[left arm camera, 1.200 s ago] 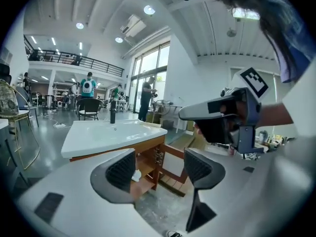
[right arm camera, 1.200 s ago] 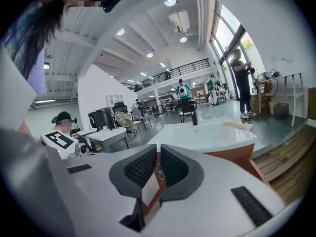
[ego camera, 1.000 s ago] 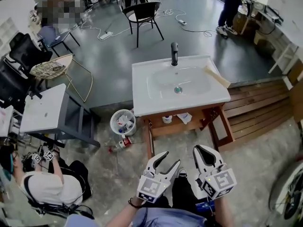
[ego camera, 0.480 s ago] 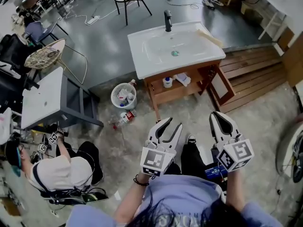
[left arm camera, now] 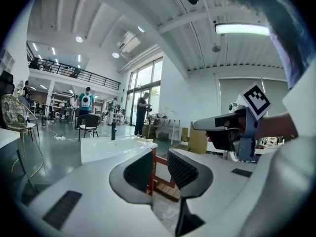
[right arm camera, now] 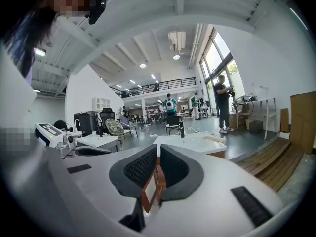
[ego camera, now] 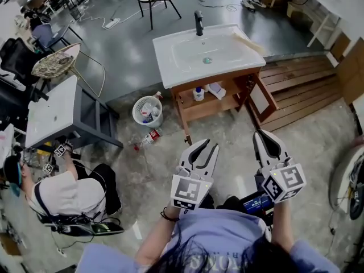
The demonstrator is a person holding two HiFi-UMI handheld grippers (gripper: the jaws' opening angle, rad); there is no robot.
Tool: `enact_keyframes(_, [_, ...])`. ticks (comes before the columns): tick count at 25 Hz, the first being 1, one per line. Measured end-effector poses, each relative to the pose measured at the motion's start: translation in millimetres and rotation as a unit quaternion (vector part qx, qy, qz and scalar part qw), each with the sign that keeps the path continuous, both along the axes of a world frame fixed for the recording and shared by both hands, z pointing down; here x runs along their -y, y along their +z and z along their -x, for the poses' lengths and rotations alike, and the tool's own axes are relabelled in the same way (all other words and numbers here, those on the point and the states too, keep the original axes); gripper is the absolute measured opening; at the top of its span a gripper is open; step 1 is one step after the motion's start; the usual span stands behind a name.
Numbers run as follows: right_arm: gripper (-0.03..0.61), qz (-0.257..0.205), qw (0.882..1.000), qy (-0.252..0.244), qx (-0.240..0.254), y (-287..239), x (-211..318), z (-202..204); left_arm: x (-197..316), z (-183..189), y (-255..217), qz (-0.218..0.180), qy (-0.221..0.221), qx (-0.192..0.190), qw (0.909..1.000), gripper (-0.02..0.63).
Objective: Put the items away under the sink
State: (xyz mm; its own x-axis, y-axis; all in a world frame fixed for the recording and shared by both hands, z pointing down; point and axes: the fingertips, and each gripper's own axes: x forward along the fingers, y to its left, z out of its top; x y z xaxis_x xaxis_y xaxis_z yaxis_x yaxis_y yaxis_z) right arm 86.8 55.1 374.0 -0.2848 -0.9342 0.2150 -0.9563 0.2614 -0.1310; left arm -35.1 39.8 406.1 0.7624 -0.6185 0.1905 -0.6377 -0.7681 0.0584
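A white sink with a black faucet stands on a wooden cabinet whose door hangs open. On its shelf are a small white bottle and a white packet. Both grippers hover low in the head view, well short of the cabinet. My left gripper has a narrow gap between its jaws and holds nothing; in the left gripper view it points at the sink. My right gripper is shut and empty, aimed at the sink.
A white waste basket full of rubbish stands left of the cabinet, a bottle lying on the floor beside it. A person sits on the floor at left by a grey table. Wooden decking lies to the right.
The view has tilted down and drawn back, so the sink now sits higher in frame. The right gripper has moved rightward, away from the left one. Nothing was picked up.
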Motion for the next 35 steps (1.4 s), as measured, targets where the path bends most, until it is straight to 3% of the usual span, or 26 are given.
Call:
enact_keyframes(12, [0.035, 0.026, 0.994, -0.106, -0.012, 10.8, -63.1, -20.7, -71.2, -52.1, -8.8, 0.014, -0.069, -0.013, 0.9974, 0.092])
enact_keyframes(22, [0.034, 0.019, 0.988, -0.153, -0.016, 16.0, -112.0, -33.1, -130.3, -75.5, -6.2, 0.004, -0.096, 0.011, 0.9953, 0.071])
enact_keyframes(35, [0.031, 0.006, 0.983, -0.183, -0.025, 10.3, -140.7, -27.9, -158.4, -87.7, -10.6, -0.007, -0.107, 0.023, 0.994, 0.056])
